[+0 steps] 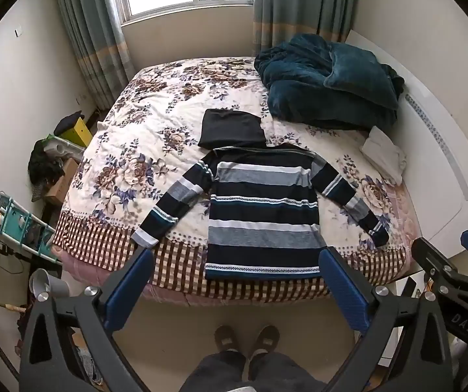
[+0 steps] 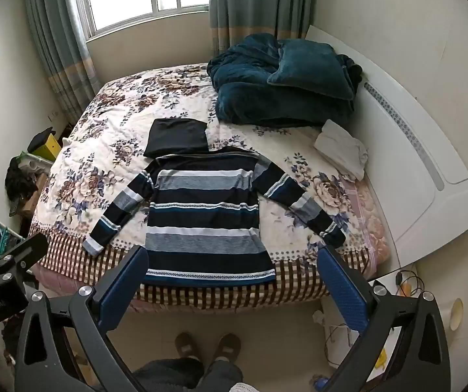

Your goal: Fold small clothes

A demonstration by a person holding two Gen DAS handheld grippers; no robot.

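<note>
A striped long-sleeved sweater point(image 1: 261, 209) point(image 2: 203, 215) in navy, grey, white and teal lies flat on the floral bed cover point(image 1: 142, 124) point(image 2: 110, 124), hem at the near edge and both sleeves spread out. Just beyond its collar lies a folded black garment point(image 1: 230, 129) point(image 2: 177, 137). My left gripper point(image 1: 235, 258) hangs open above the near bed edge, in front of the hem, with nothing between its blue pads. My right gripper point(image 2: 230, 256) is open too, at the same height and empty. Each gripper shows at the edge of the other's view.
A heaped teal blanket point(image 1: 328, 81) point(image 2: 283, 81) and a folded white cloth point(image 1: 384, 155) point(image 2: 341, 153) sit at the bed's far right by the white headboard point(image 2: 429, 170). Boxes and clutter point(image 1: 54, 163) line the left wall. A person's slippered feet point(image 1: 247, 339) stand before the bed.
</note>
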